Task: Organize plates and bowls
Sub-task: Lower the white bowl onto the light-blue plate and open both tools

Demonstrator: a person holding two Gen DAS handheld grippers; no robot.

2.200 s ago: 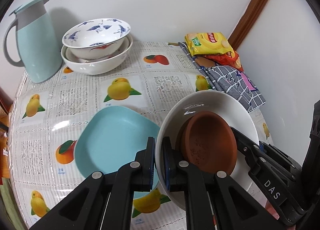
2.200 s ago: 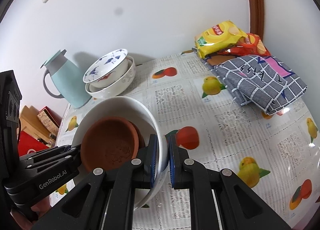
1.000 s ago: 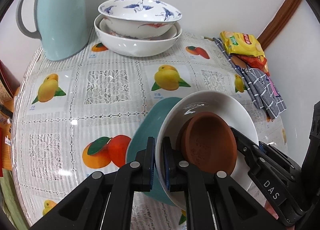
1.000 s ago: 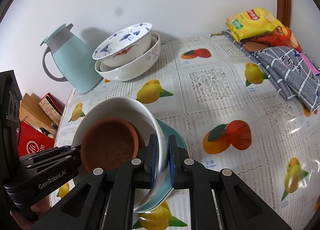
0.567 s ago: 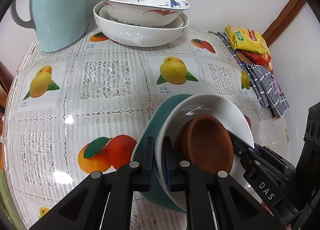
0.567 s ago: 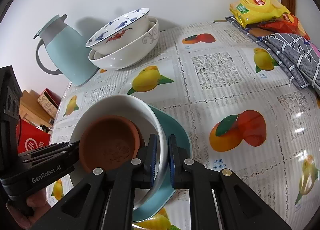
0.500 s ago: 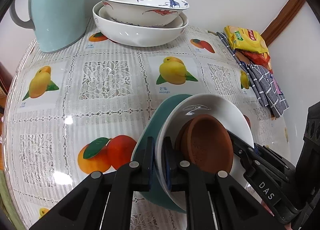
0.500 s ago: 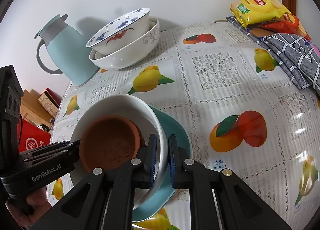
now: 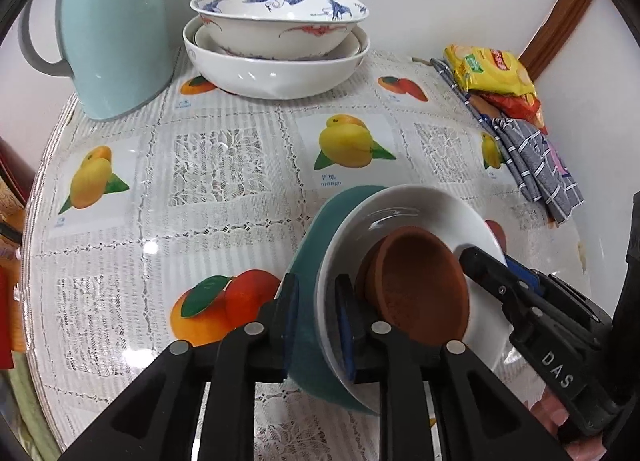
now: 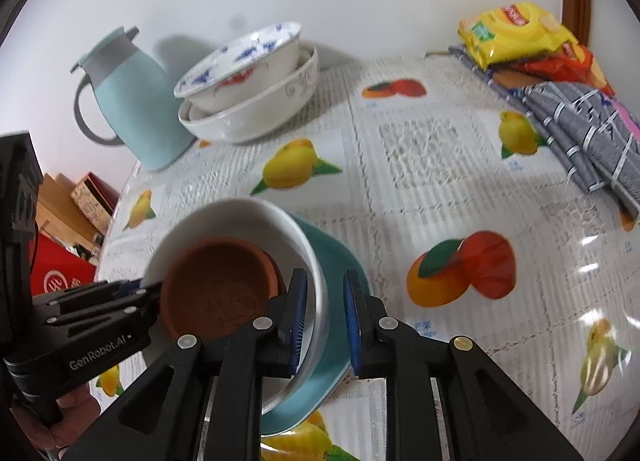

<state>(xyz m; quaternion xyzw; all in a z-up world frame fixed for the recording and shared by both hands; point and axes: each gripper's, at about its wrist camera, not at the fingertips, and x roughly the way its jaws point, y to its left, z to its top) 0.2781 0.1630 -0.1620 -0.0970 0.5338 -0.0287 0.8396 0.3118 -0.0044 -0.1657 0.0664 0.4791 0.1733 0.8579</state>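
**Ann:** Where is the white bowl [image 9: 420, 213]?

**Ben:** It is at the near side of the table [image 9: 216, 165]. The brown bowl [image 9: 420, 293] sits inside it, and the plate [image 9: 316, 229] is under it. The white bowl looks tipped, not flat.

**Ann:** Who has hold of it?

**Ben:** The left gripper [image 9: 316, 301] has one finger on each side of the left rims of bowl and plate. The right gripper [image 10: 325, 301] does the same on the right rims. Both are a little open. A small gap shows by the right one's pads, so it looks like nothing is pinched. It is harder to tell on the left.

**Ann:** So what should the person do?

**Ben:** It looks like letting go. The fingers should open a bit more, so no pad rubs a rim. Then each gripper should pull straight back toward the person, slowly. One finger of each is inside the white bowl, and if it catches the rim it could drag or tip the bowl.

**Ann:** Anything in the way?

**Ben:** No. The bowl stack [image 9: 276, 41] and the jug [image 9: 112, 29] are far off at the back.
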